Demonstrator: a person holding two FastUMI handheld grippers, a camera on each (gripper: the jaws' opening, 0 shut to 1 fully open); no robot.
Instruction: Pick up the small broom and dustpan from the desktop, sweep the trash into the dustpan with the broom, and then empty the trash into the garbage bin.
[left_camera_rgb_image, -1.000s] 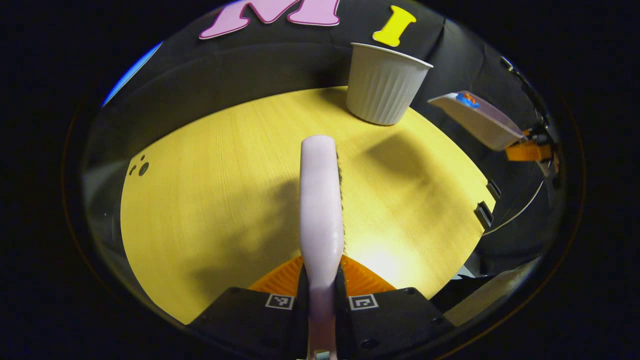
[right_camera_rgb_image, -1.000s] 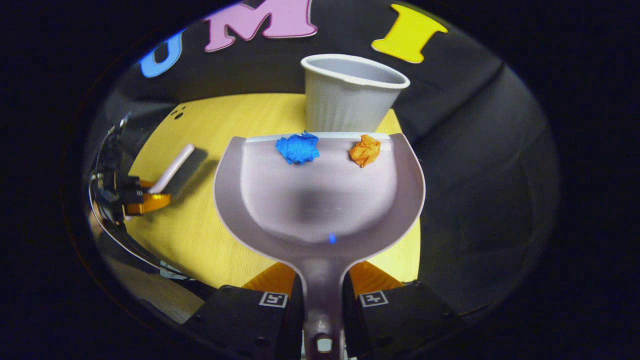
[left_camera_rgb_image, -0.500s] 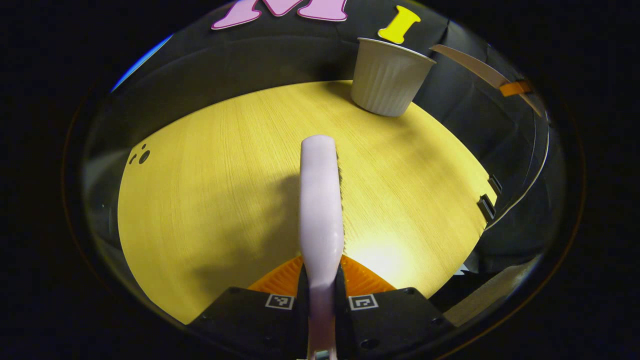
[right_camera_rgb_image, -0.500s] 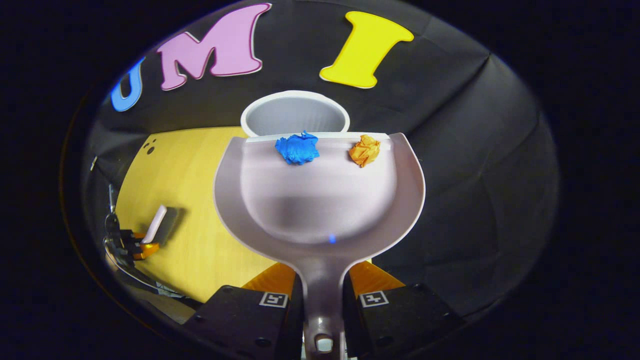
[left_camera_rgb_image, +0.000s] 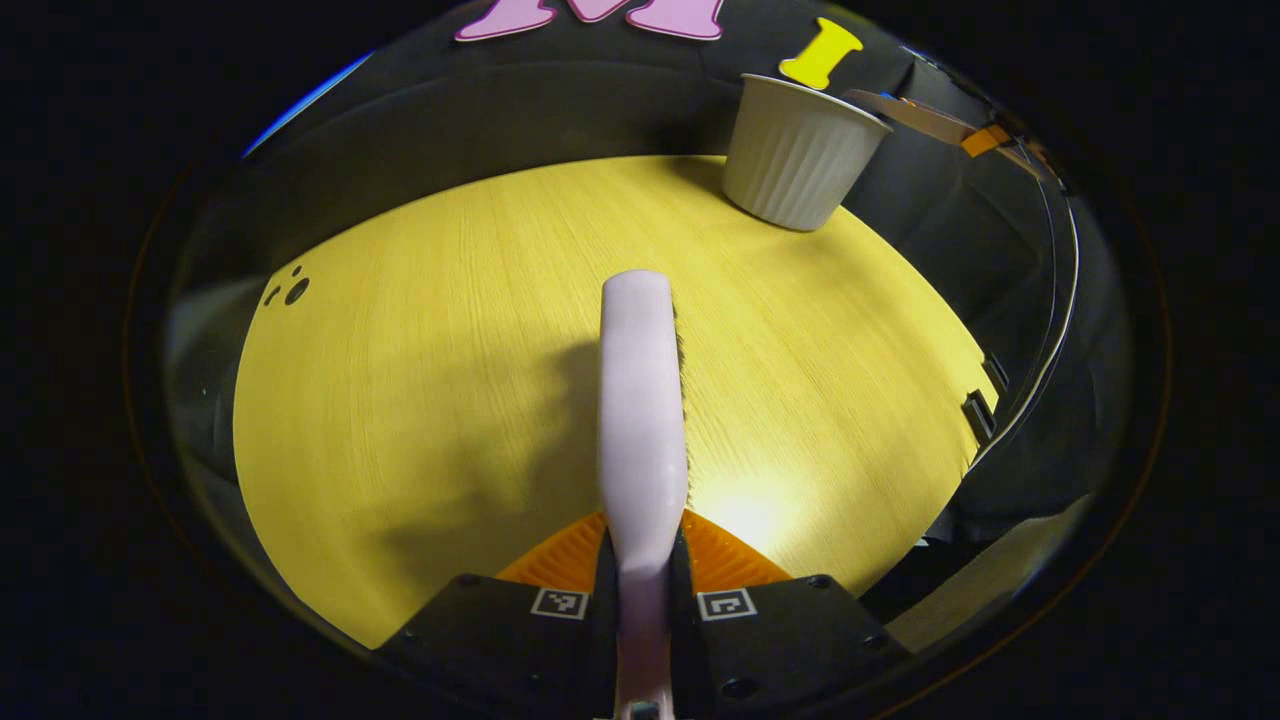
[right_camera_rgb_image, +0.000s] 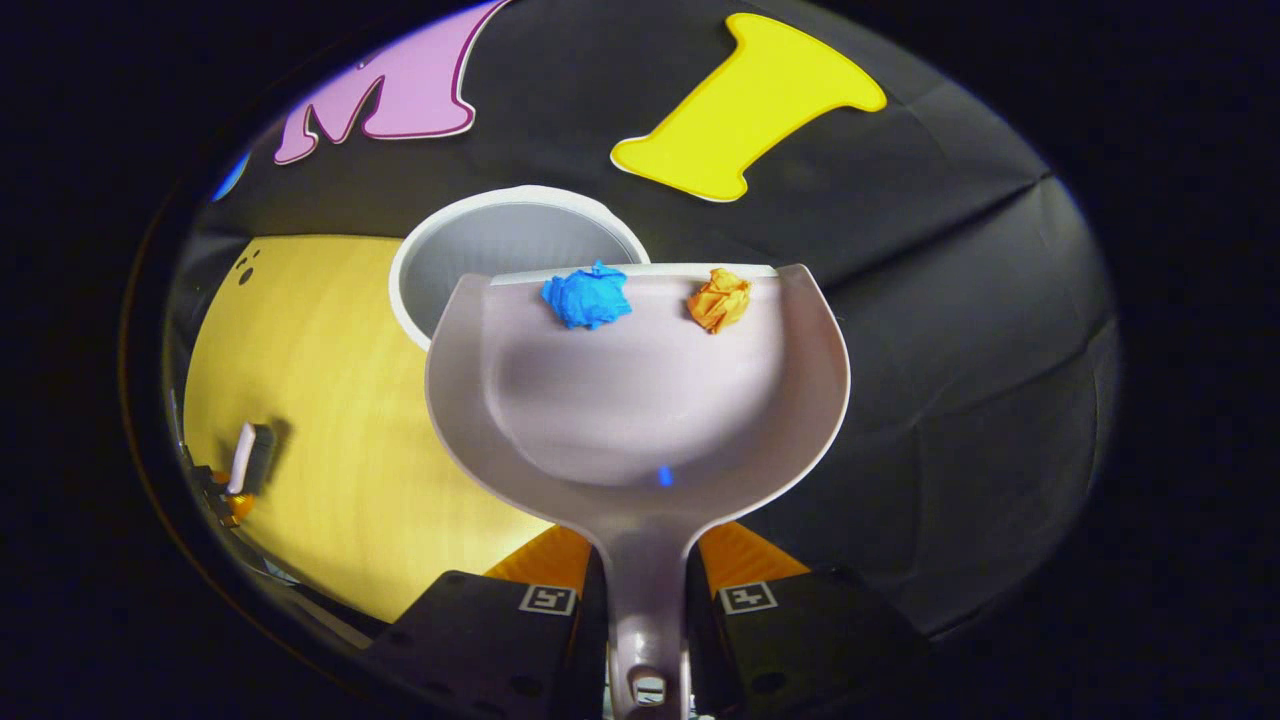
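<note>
My right gripper (right_camera_rgb_image: 646, 580) is shut on the handle of the pale lilac dustpan (right_camera_rgb_image: 640, 410), held tilted above the table. A blue paper ball (right_camera_rgb_image: 586, 297) and an orange paper ball (right_camera_rgb_image: 720, 300) lie at the pan's front lip, which overlaps the open mouth of the white ribbed bin (right_camera_rgb_image: 495, 250). My left gripper (left_camera_rgb_image: 642, 560) is shut on the lilac broom (left_camera_rgb_image: 642, 400), low over the yellow desktop (left_camera_rgb_image: 430, 350). In the left gripper view the bin (left_camera_rgb_image: 800, 150) stands at the far right corner with the dustpan (left_camera_rgb_image: 915, 115) edge-on beside its rim. The broom (right_camera_rgb_image: 243, 458) appears small at far left.
The desktop's right edge carries two small black clips (left_camera_rgb_image: 978, 412). A cable (left_camera_rgb_image: 1060, 300) runs down beyond that edge. Small dark holes (left_camera_rgb_image: 290, 292) mark the table's far left.
The right gripper has carried the dustpan higher and closer over the bin, whose opening now shows from above. The paper balls stay at the lip. The left gripper with the broom has drifted back slightly.
</note>
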